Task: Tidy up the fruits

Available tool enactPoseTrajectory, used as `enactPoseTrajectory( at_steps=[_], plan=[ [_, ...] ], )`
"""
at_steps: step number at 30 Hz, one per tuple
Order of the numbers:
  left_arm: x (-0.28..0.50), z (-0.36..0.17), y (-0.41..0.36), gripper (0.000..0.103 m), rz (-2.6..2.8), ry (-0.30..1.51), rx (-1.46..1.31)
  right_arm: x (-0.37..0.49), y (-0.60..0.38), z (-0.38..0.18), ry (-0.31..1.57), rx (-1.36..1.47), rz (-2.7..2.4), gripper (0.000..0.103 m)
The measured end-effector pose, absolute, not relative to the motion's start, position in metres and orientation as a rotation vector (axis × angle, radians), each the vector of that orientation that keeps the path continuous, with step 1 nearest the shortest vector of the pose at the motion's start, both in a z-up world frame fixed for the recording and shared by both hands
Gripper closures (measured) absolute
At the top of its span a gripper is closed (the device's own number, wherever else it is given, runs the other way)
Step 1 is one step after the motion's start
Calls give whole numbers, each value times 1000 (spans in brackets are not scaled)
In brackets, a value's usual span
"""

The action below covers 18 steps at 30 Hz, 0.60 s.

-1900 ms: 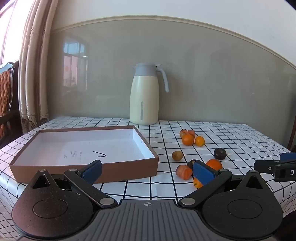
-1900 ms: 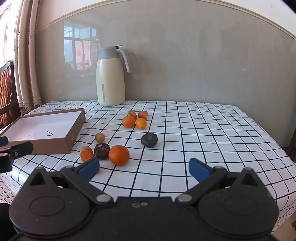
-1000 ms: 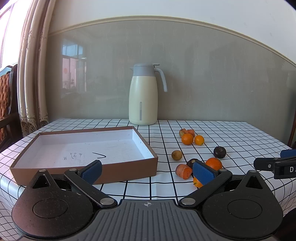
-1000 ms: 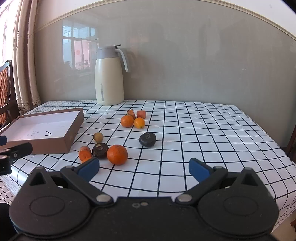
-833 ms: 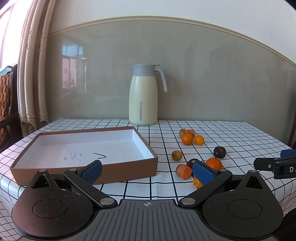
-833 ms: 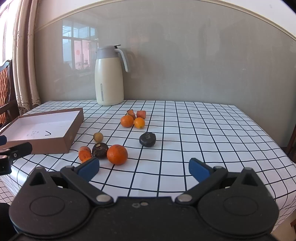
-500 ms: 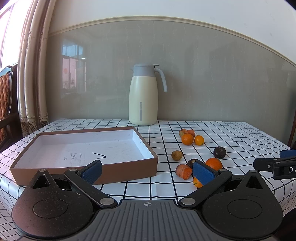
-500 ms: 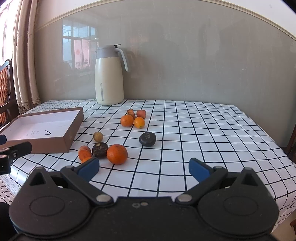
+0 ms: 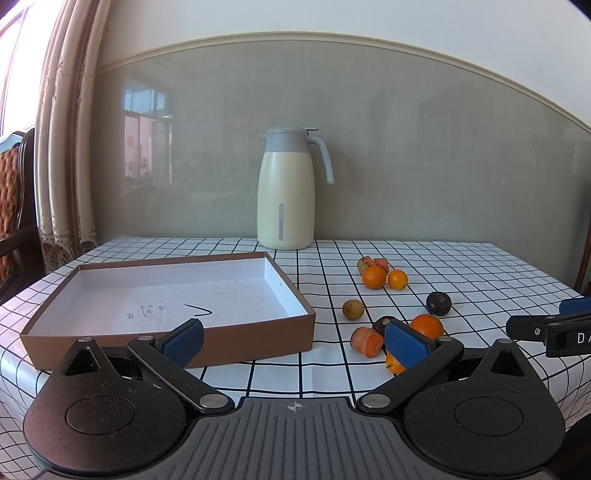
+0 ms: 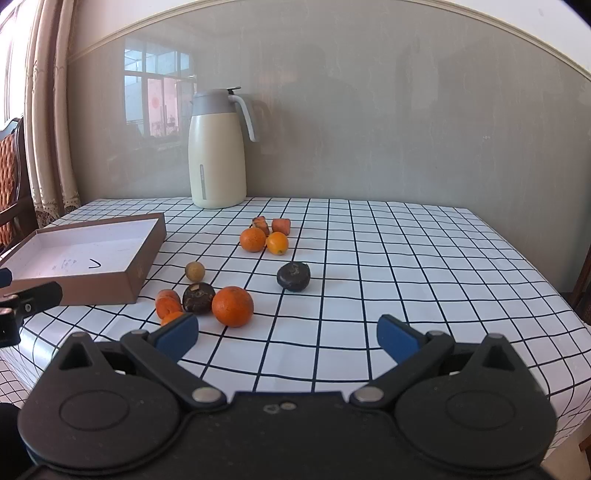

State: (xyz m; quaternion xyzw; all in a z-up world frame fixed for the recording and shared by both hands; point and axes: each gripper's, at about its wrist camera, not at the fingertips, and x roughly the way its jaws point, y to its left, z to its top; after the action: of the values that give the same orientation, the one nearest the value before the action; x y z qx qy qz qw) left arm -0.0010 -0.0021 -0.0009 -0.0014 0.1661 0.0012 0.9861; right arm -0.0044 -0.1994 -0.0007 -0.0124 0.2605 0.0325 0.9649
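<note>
Checked tablecloth [image 10: 369, 258] under a grey wall, cream jug [image 10: 217, 155] at 12 o'clock. Nothing shifted over the last two seconds: brown box [image 9: 177, 295] still bare, fruits [image 10: 232, 306] still scattered at its 3 o'clock. Left gripper [image 9: 295, 339] and right gripper [image 10: 288, 339] both spread wide, gripping nothing. Sorting evidently not begun.

A table [image 9: 461, 266] draped in a white cloth with a black grid stands against a wall whose lower part is a glossy grey panel [image 9: 424, 155], topped by a pale moulding, with plain off-white wall [image 9: 332, 18] above. The panel mirrors a bright window [image 10: 155, 99]. At the left hang cream curtains [image 9: 62, 147] with lace hems, sunlit from beyond the frame. Beside them stands a dark wooden chair [image 9: 13, 206] with an orange woven back
</note>
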Motion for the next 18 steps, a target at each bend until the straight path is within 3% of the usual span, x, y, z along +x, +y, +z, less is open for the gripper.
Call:
enactPoseTrajectory(
  at_steps=[18],
  plan=[
    [-2, 0, -3, 0, 3, 332, -3, -5, -200, 0, 530, -27, 62, 6]
  ],
)
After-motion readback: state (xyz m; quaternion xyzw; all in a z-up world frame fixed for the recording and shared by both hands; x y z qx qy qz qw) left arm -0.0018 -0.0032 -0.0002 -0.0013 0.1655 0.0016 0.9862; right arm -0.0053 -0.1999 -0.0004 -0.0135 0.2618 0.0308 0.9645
